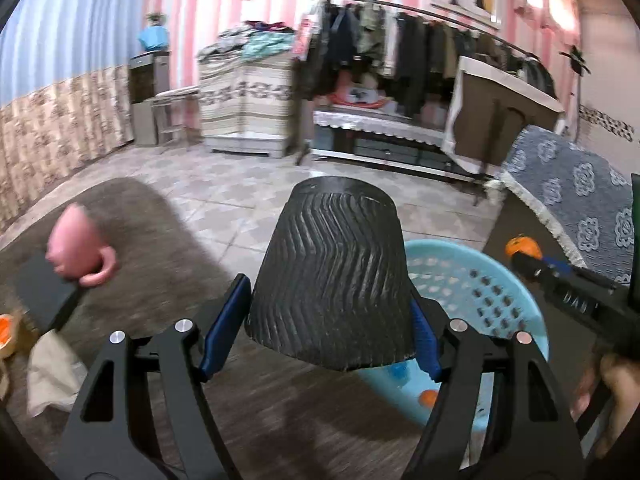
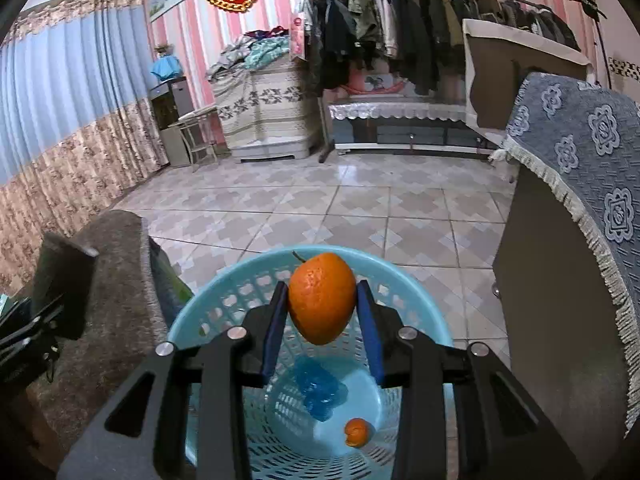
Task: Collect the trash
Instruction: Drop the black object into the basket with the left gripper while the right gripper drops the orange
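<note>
Here, an orange (image 2: 321,298) was gripped between the blue pads of the right gripper (image 2: 322,322), directly above the blue basket (image 2: 404,276). A black ribbed cup (image 1: 334,276) was clamped by the left gripper (image 1: 320,336), and the basket's left part was hidden behind it. A blurred pink object (image 1: 76,250) lay far left, hard to identify.

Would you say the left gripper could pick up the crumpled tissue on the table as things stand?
Probably not yet. The left gripper is shut on a black ribbed cup, so its jaws are occupied. The tissue lies uncovered to its left on the table.
</note>
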A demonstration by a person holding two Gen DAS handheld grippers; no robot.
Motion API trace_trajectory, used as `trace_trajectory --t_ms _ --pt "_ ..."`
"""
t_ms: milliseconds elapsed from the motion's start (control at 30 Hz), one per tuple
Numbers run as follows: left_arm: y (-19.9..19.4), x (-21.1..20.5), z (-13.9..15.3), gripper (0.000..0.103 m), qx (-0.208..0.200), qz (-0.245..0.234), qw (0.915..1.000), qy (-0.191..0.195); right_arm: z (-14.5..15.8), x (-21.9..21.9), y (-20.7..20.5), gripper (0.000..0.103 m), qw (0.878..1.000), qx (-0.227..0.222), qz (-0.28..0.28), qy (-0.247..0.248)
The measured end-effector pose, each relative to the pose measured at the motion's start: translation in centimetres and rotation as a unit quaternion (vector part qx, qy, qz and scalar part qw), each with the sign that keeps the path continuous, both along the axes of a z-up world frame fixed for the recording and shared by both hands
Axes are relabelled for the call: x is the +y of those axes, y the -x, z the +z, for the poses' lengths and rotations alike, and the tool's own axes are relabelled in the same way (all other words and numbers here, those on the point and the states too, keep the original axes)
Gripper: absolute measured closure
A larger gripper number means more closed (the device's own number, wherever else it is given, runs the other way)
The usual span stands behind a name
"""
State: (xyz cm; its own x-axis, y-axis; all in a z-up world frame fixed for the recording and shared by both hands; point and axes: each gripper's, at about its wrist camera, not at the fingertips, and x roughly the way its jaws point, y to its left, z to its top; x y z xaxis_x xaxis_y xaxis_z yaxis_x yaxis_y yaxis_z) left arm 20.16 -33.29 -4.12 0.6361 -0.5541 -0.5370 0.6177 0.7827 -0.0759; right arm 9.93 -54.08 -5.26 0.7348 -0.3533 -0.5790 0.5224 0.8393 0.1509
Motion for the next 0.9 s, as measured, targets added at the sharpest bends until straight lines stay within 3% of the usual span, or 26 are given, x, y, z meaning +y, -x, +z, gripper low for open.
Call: trace_trajectory --t_ms 200,400,467,533,900 --pt "1.1 -5.8 -1.4 0.032 -0.006 -0.037 0.9992 -0.012 -0.5 -1.9 1.2 0.068 1.0 -0.001 -0.027 -0.009" --pt "0.6 -8.5 -2.1 0.03 0.003 -0.054 0.9982 -0.025 -0.7 -3.7 2.6 0.068 0.998 -0.019 -0.05 -0.036" --pt "0.3 -8.8 -2.0 0.022 0.003 -0.052 0.9982 -0.027 -0.6 -3.8 2.6 0.068 0.998 -0.02 -0.05 -0.04" --pt "0.3 -8.4 -1.6 0.012 -0.004 -0.043 0.9988 -0.024 -0.6 -3.5 2.4 0.068 0.998 -0.02 -0.045 -0.04" --pt "-2.0 -1.7 0.2 0.006 -0.022 0.04 0.9987 -0.02 -0.2 -1.6 0.7 0.068 1.0 -0.009 -0.02 -0.017"
